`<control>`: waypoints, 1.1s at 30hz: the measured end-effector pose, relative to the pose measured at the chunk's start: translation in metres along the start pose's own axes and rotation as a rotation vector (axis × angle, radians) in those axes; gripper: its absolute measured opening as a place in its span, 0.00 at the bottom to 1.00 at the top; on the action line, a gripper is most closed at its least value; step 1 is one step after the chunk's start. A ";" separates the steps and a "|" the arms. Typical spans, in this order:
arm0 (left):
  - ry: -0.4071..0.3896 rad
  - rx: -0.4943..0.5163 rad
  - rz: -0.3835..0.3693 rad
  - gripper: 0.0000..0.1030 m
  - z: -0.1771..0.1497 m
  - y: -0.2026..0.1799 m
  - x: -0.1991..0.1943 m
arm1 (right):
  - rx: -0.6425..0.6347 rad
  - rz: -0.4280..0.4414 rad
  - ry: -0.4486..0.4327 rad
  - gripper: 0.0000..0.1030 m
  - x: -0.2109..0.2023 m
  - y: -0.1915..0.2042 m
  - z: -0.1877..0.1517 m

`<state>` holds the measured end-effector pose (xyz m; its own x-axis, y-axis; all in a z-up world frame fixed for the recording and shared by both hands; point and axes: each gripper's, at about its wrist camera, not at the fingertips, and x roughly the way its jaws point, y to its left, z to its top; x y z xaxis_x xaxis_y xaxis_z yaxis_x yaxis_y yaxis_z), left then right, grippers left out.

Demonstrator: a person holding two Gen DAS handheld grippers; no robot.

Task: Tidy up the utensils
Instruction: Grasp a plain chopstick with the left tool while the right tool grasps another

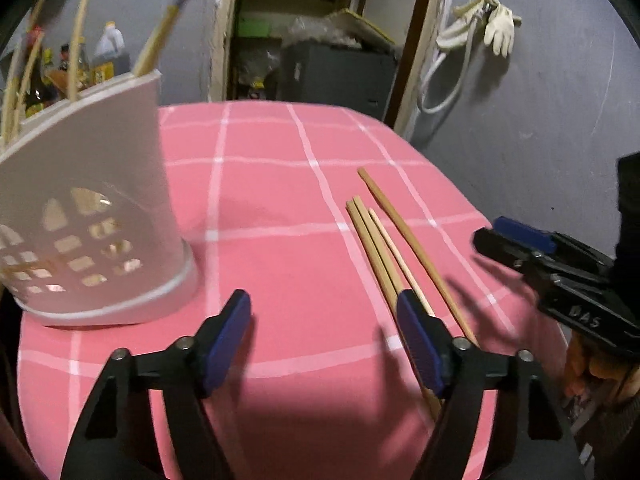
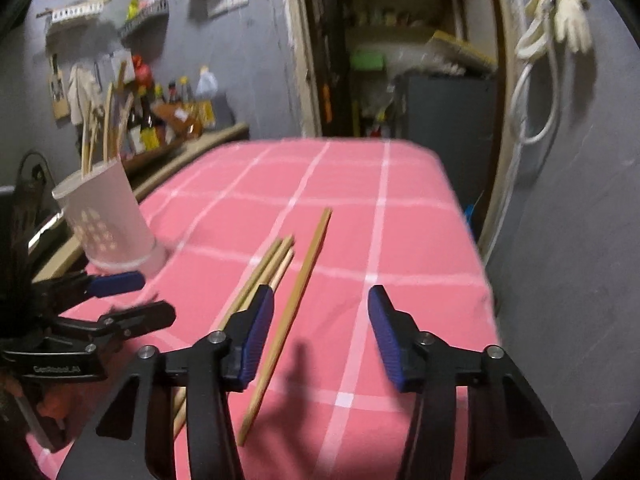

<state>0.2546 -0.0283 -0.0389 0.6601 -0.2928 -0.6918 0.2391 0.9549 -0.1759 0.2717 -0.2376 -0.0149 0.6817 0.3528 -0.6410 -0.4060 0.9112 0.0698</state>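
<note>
Several wooden chopsticks lie on the pink checked tablecloth (image 1: 280,200): a bundle of three (image 1: 374,246) (image 2: 272,264) and a single one (image 1: 404,232) (image 2: 306,272) beside it. A white perforated utensil holder (image 1: 100,200) (image 2: 108,216) stands at the left with more chopsticks upright in it. My left gripper (image 1: 322,304) is open over bare cloth, its right finger above the bundle's near ends. My right gripper (image 2: 320,294) is open too; the single chopstick lies on the cloth just inside its left finger, untouched. Each gripper also shows in the other's view, the right gripper (image 1: 486,238) and the left gripper (image 2: 158,296).
The table's far and right edges (image 2: 476,240) drop off toward a grey wall with hanging gloves (image 1: 498,26) and a white cable. A doorway with cluttered shelves (image 1: 312,40) is behind the table. Bottles (image 2: 176,112) stand on a ledge at the left.
</note>
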 end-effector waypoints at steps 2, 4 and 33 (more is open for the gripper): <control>0.019 0.000 -0.007 0.62 0.001 0.000 0.003 | -0.010 0.023 0.057 0.40 0.011 0.001 0.000; 0.031 0.003 -0.019 0.61 0.003 -0.001 0.006 | -0.020 0.041 0.099 0.39 0.020 0.003 -0.003; 0.143 0.041 -0.033 0.22 0.037 -0.019 0.071 | 0.056 0.086 0.178 0.20 0.034 -0.015 -0.005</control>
<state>0.3232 -0.0692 -0.0584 0.5437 -0.3111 -0.7795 0.2902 0.9411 -0.1732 0.2979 -0.2401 -0.0420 0.5256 0.3915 -0.7553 -0.4206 0.8913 0.1694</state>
